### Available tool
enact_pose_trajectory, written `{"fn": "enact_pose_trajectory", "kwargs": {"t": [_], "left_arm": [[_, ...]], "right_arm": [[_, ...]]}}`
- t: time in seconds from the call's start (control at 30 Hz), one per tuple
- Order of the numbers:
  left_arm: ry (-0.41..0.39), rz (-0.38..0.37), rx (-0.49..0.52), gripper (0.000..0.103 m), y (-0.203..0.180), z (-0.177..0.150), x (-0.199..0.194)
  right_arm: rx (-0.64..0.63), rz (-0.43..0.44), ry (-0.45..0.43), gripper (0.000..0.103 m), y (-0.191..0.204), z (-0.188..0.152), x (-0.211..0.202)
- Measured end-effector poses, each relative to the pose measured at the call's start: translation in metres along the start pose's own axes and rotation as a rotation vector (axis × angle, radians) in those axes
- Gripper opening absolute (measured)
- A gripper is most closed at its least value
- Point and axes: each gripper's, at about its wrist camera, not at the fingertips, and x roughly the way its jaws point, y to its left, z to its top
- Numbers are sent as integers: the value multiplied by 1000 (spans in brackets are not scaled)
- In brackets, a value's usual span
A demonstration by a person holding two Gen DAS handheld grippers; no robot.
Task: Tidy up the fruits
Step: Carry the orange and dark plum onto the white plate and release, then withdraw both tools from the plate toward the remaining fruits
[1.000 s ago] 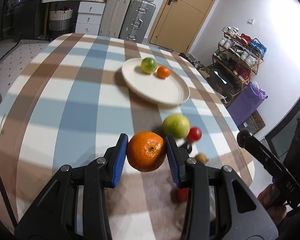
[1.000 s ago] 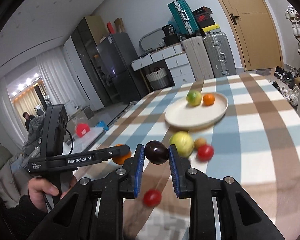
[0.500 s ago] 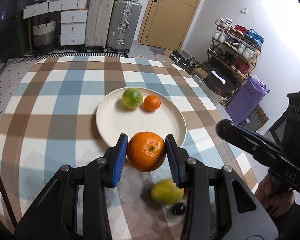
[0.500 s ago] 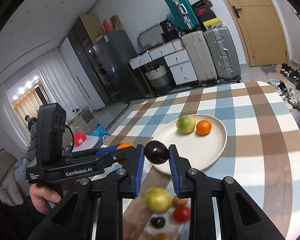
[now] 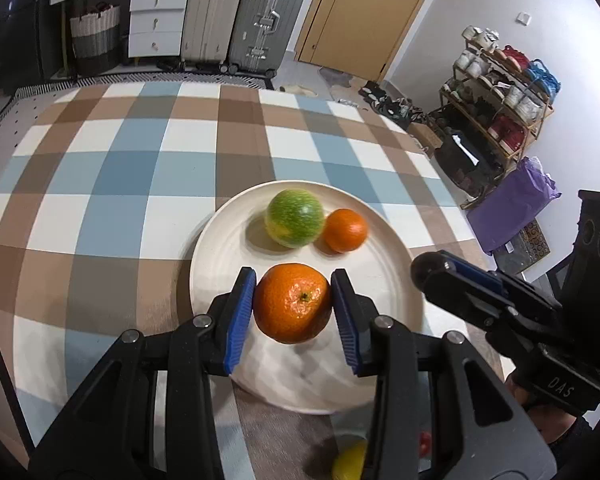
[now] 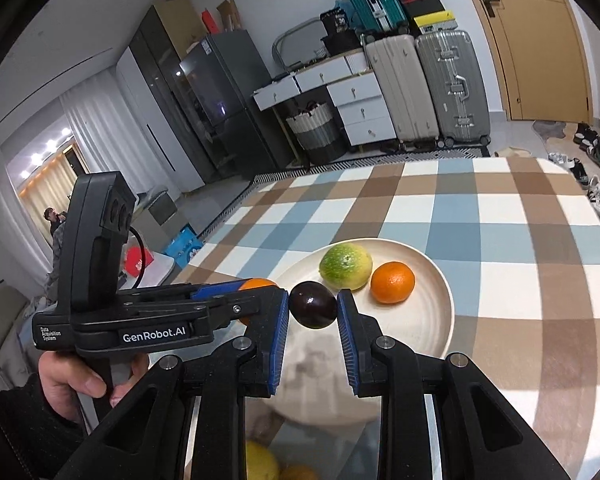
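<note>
My left gripper (image 5: 293,307) clamps a large orange (image 5: 292,302) above the cream plate (image 5: 220,248); my right gripper (image 6: 313,312) pinches a dark plum (image 6: 313,305) over the plate's near rim; a green citrus (image 5: 295,218) and a small orange (image 5: 345,230) lie touching on the plate, on the checked tablecloth (image 5: 112,168).

I am looking into a home: suitcases (image 5: 236,16) by a door (image 5: 364,8), a shoe rack (image 5: 496,92), a fridge (image 6: 220,92), and a checked tablecloth (image 5: 140,152).
</note>
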Motion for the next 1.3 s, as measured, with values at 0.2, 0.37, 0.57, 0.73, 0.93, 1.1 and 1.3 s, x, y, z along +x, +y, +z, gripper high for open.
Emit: {"fn": "enact_pose_trajectory", "kwargs": {"t": [0.2, 0.37, 0.57, 0.73, 0.93, 1.1, 1.3], "left_arm": [[17, 15, -15, 36, 12, 8, 28], [32, 15, -19, 36, 19, 12, 47], [38, 16, -11, 36, 18, 14, 60], [36, 9, -10, 36, 17, 15, 62], [19, 3, 1, 51, 15, 13, 43], [-12, 21, 64, 55, 3, 6, 16], [-41, 29, 82, 57, -9, -13, -22]], "right_arm": [[28, 2, 60, 25, -15, 1, 34], [18, -17, 102, 25, -18, 0, 54], [25, -38, 125, 25, -22, 1, 68], [19, -56, 133, 29, -22, 1, 73], [20, -79, 95, 38, -21, 3, 60], [32, -85, 63, 38, -15, 0, 34], [23, -92, 4, 43, 1, -5, -8]]}}
